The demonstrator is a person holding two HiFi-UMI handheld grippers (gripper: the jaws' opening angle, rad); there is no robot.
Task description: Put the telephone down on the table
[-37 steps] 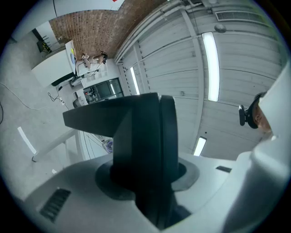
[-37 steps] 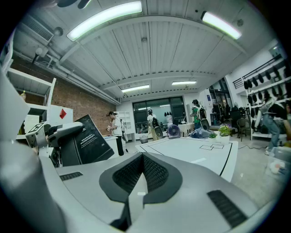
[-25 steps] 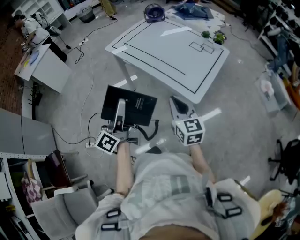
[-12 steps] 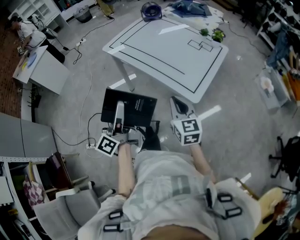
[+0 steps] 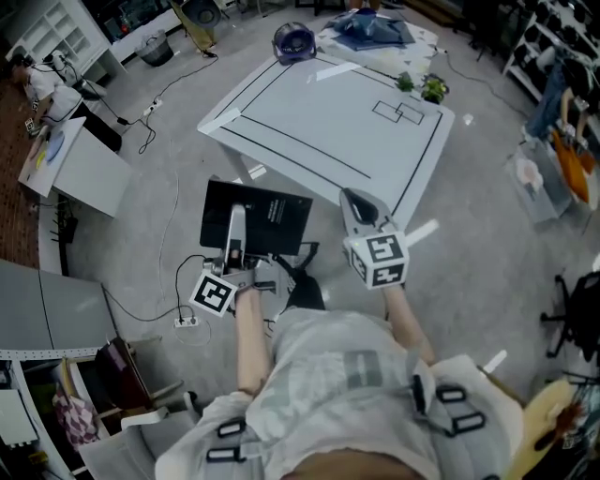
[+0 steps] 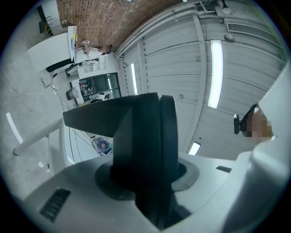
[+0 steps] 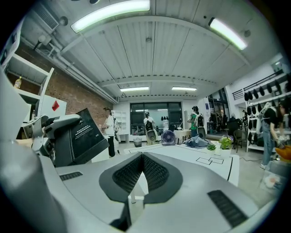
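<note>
Head view: a standing person holds the left hand-held gripper [image 5: 234, 234] clenched on the telephone [image 5: 270, 217], a flat black unit carried in the air over the grey floor [image 5: 469, 253], just short of the near edge of the white desk [image 5: 319, 131] and not resting on it; a dark cord [image 5: 302, 260] hangs below the unit. The right hand-held gripper [image 5: 358, 208] is beside it, apart from the telephone, its tip pointing toward the desk's near corner. The desk top bears black outline markings; at its far edge are a small round fan [image 5: 293, 40], a heap of blue cloth [image 5: 373, 28] and a potted plant [image 5: 433, 89]. A power strip [image 5: 185, 322] lies on the floor to the person's left. Left gripper view: the black body of the telephone fills the space between the two jaws, which press on it from both sides; the camera looks upward past it to a ribbed ceiling [image 6: 182, 59] with strip lights. Right gripper view: the two jaws are closed together, their ribbed pads meeting with nothing between them; beyond them lies the marked desk top, and at the left edge of the view the telephone is seen in the other gripper's grasp, raised above desk level.
</note>
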